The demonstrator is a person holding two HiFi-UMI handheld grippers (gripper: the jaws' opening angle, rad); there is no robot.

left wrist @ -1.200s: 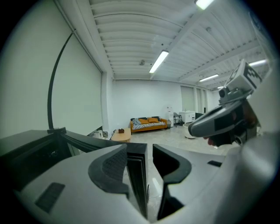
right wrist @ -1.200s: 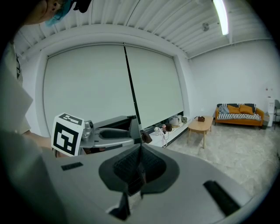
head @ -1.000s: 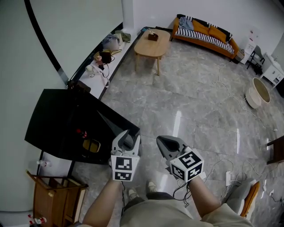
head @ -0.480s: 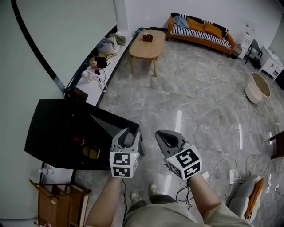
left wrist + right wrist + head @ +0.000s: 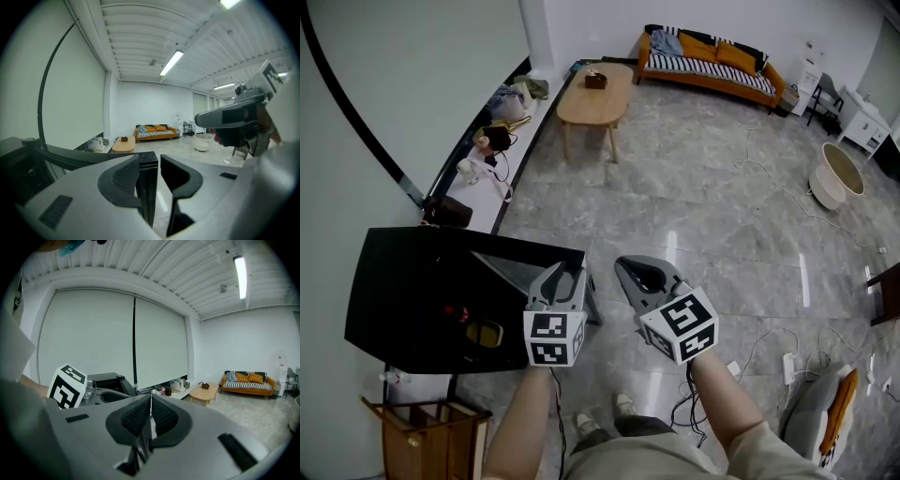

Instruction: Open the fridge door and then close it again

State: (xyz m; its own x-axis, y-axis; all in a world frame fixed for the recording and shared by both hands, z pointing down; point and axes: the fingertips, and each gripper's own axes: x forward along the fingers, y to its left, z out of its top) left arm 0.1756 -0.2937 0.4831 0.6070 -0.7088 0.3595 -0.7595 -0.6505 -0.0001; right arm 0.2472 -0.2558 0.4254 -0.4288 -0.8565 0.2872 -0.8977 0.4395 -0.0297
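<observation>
Since the earlier frames both grippers have shifted across the front of the fridge, and the left gripper has been narrowing its jaws. They now bracket the free edge of the open door, with a sliver of gap on one side, so there is no firm clamp. The right gripper, just right of the door, is clenched on nothing. The door stands open, so closing it is probably the step in hand.
</observation>
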